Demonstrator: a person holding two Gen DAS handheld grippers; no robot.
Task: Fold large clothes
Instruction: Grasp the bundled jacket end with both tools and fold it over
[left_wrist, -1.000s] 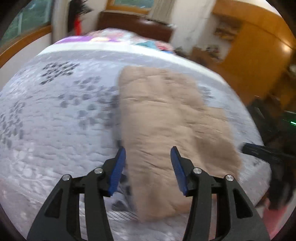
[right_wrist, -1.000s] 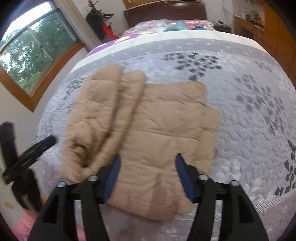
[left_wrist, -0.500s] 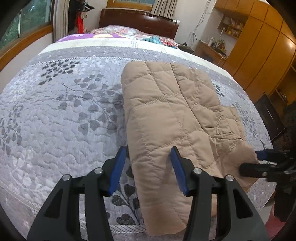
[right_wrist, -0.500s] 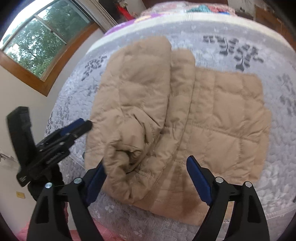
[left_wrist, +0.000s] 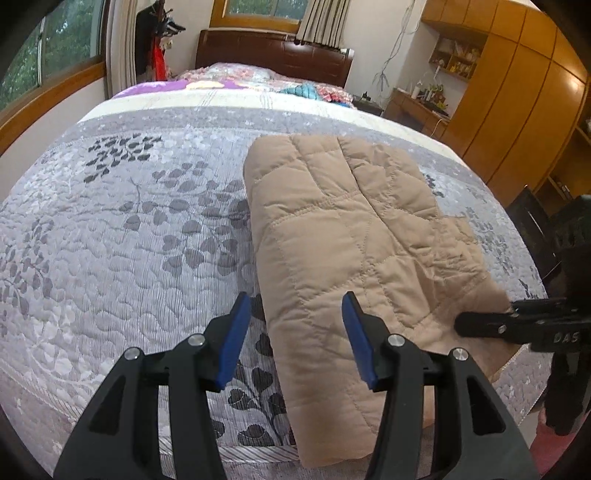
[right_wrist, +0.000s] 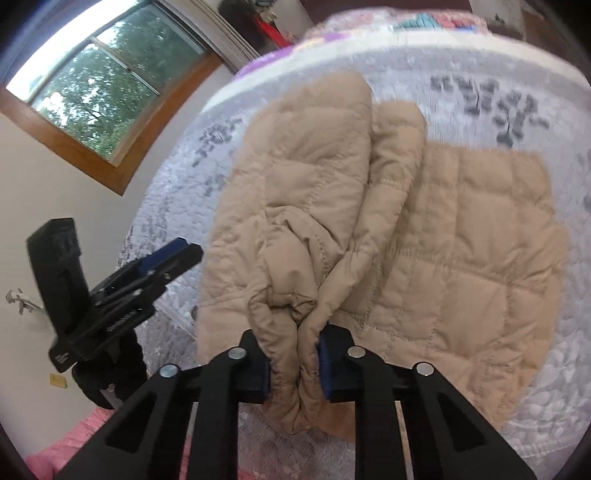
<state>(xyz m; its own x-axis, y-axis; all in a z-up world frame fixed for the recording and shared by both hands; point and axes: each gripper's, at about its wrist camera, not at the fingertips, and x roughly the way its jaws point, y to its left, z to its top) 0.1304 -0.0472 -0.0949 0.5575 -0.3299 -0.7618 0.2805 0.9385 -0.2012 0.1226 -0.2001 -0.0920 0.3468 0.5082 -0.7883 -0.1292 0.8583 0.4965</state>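
A tan quilted jacket (left_wrist: 354, 236) lies partly folded on the bed's grey leaf-print quilt (left_wrist: 122, 236). My left gripper (left_wrist: 295, 336) is open above the jacket's near left edge and holds nothing. My right gripper (right_wrist: 293, 363) is shut on the bunched sleeve ends of the jacket (right_wrist: 295, 325) at the bed's near edge. In the left wrist view the right gripper (left_wrist: 491, 325) shows at the jacket's right side. In the right wrist view the left gripper (right_wrist: 170, 258) shows open at the left, beside the jacket (right_wrist: 461, 258).
The bed's dark wooden headboard (left_wrist: 273, 51) and bright bedding (left_wrist: 258, 79) are at the far end. Windows (right_wrist: 99, 85) line the left wall. A wooden wardrobe (left_wrist: 517, 103) and a dark chair (left_wrist: 532, 225) stand to the right. A pink mat (right_wrist: 70, 446) lies on the floor.
My right gripper has moved in and closed on the jacket's bunched sleeve ends; it was open before. My left gripper stayed open near the jacket's left edge.
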